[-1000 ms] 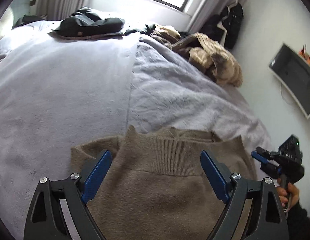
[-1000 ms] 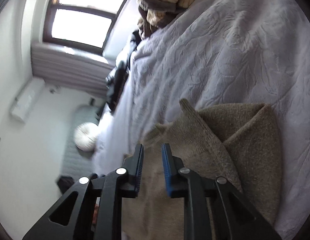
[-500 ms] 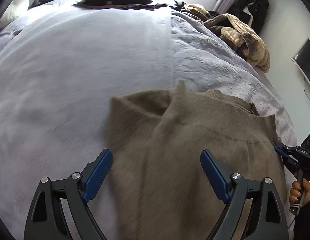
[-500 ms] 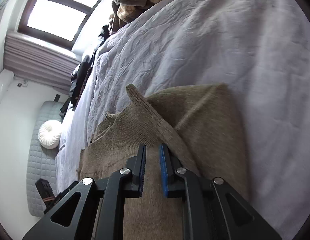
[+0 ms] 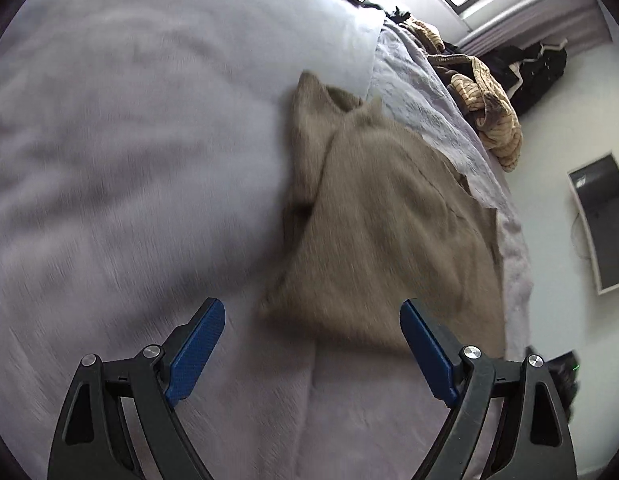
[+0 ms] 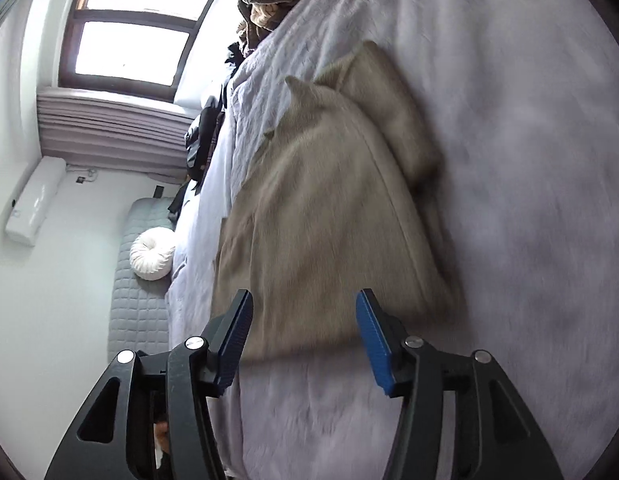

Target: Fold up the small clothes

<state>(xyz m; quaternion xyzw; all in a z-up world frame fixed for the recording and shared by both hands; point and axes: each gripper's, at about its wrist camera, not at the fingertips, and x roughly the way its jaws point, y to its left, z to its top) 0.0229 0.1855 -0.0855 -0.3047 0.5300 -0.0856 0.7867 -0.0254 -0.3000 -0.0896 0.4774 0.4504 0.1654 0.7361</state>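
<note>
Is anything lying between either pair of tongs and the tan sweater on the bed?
Nothing visible. Both the left tongs and right tongs are open, and only bare lavender bedspread shows between them and the tan sweater. The clothes pile sits well beyond it.

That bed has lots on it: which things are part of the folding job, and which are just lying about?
Part of the job:
brown knit garment
left gripper, open
right gripper, open

Lying about:
striped clothes heap
dark clothes
round white cushion
pale bedcover
</note>
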